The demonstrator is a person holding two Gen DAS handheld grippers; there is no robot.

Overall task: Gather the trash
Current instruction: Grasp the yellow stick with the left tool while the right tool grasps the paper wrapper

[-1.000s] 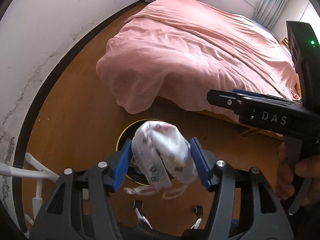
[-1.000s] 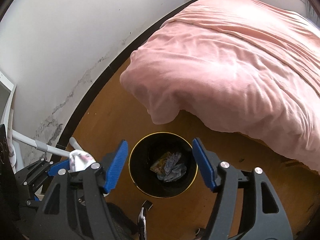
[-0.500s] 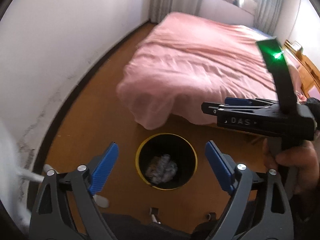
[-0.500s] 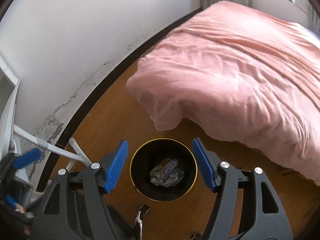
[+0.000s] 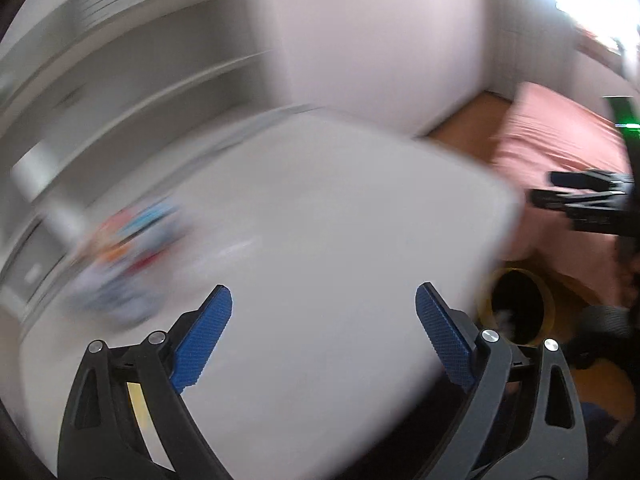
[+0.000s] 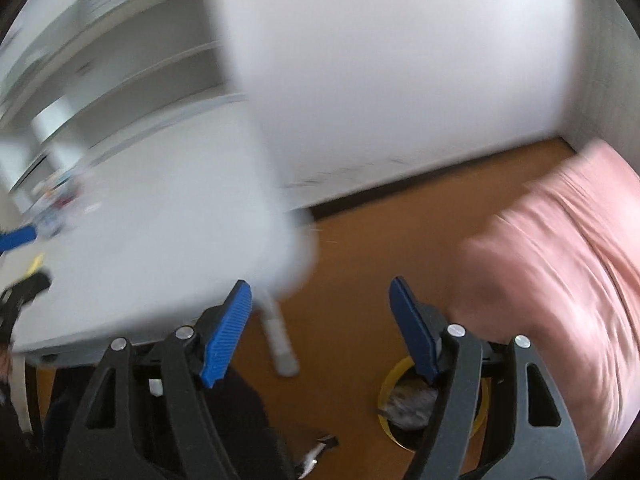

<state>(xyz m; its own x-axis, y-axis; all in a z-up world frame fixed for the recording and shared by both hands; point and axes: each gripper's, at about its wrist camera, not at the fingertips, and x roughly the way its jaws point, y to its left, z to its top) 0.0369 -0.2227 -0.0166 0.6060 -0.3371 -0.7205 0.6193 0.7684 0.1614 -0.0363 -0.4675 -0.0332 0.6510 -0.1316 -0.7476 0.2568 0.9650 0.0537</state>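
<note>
- The white tabletop (image 5: 320, 240) fills most of the left wrist view, badly blurred, and its rounded corner juts out toward the bed, hiding part of the floor beyond it.
- The pink bed cover (image 6: 560, 260) hangs down at the right, its edge close to the bin.
- White shelves (image 5: 120, 60) stand against the wall behind the tabletop; what they carry is too smeared to make out.
- The wooden floor (image 6: 360, 248) shows between tabletop and bed, with a dark skirting along the white wall.
- The left tongs (image 5: 324, 340) hover over the tabletop, blue pads spread wide with nothing between them.
- The right tongs (image 6: 320, 328) hang over the floor just off the tabletop corner, likewise spread apart and empty; the right finger covers part of the bin.
- The black trash bin (image 5: 518, 308) with its yellow rim sits on the floor below the tabletop edge, beside the bed, with crumpled greyish trash (image 6: 408, 404) inside.
- A white table leg (image 6: 280, 340) slants down to the floor between the tongs' fingers in the right wrist view.
- A heap of colourful litter (image 5: 128, 252) lies on the far left of the tabletop, well apart from both tongs, too blurred to name piece by piece.
</note>
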